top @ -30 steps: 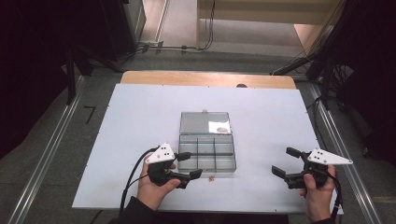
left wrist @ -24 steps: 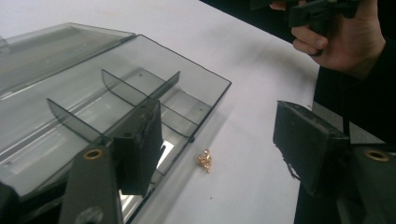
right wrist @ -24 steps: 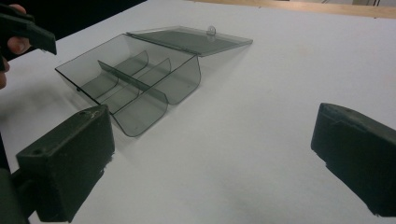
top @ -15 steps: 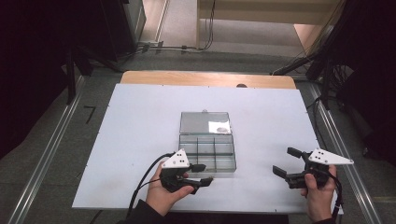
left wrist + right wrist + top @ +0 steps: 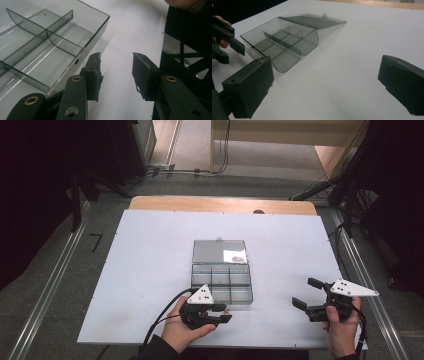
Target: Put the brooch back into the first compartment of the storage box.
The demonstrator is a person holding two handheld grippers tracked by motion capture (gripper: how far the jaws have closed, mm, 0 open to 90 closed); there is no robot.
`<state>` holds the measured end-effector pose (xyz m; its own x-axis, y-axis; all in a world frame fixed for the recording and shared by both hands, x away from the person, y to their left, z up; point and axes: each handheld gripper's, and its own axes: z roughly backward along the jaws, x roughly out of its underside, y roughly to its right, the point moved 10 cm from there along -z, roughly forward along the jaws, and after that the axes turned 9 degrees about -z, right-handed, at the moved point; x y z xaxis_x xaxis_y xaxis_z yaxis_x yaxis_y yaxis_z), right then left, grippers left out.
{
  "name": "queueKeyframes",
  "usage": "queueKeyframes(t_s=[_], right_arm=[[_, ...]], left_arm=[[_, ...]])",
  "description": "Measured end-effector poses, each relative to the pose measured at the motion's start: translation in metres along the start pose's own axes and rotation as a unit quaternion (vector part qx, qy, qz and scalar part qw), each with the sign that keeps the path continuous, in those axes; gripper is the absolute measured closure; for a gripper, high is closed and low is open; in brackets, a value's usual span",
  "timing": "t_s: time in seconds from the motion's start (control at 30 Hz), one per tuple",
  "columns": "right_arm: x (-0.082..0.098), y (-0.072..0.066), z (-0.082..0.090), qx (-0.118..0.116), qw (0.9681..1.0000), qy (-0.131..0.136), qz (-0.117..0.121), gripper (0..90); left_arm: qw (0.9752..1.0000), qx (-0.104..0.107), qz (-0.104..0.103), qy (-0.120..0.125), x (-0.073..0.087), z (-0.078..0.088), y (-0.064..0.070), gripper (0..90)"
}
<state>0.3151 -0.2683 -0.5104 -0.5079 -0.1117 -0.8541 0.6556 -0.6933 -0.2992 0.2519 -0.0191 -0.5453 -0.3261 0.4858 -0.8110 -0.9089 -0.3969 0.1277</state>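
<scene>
A clear grey compartment box [image 5: 221, 284] stands open at the middle of the white board, its lid [image 5: 219, 251] lying flat behind it; the compartments look empty. My left gripper [image 5: 226, 313] sits just in front of the box's near wall, pointing right. In the left gripper view its jaws [image 5: 116, 75] have just been closing and stand partly apart over bare board, with the box [image 5: 50, 45] to the left of the gap. My right gripper [image 5: 302, 291] rests near the front right edge, pointing at the box, open wide with nothing between its fingers [image 5: 325, 87].
The white board [image 5: 150, 250] has free room left, right and behind the box. A wooden strip [image 5: 222, 205] runs along its far edge. Dark floor, metal rails and cables surround the table. The right gripper view shows the left gripper [image 5: 227, 37] beside the box [image 5: 282, 42].
My left gripper has slid to the right along the box's front wall and lower toward the board, and its jaws have narrowed. The right gripper has stayed put.
</scene>
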Motion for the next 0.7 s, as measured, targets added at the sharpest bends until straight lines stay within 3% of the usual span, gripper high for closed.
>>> queueKeyframes(t_s=[0.17,0.4,0.7], right_arm=[[0.0,0.0,0.0,0.0,1.0,0.0,0.001,0.0],[0.0,0.0,0.0,-0.001,1.0,0.0,-0.001,0.0],[0.001,-0.001,-0.001,-0.004,1.0,-0.001,-0.001,0.0]], left_arm=[[0.9996,-0.006,0.007,-0.025,0.009,-0.006,-0.004,62.6],[0.998,-0.024,0.0,-0.059,0.018,-0.013,-0.008,64.2],[0.9973,-0.041,0.002,-0.061,0.019,-0.016,-0.013,67.0]])
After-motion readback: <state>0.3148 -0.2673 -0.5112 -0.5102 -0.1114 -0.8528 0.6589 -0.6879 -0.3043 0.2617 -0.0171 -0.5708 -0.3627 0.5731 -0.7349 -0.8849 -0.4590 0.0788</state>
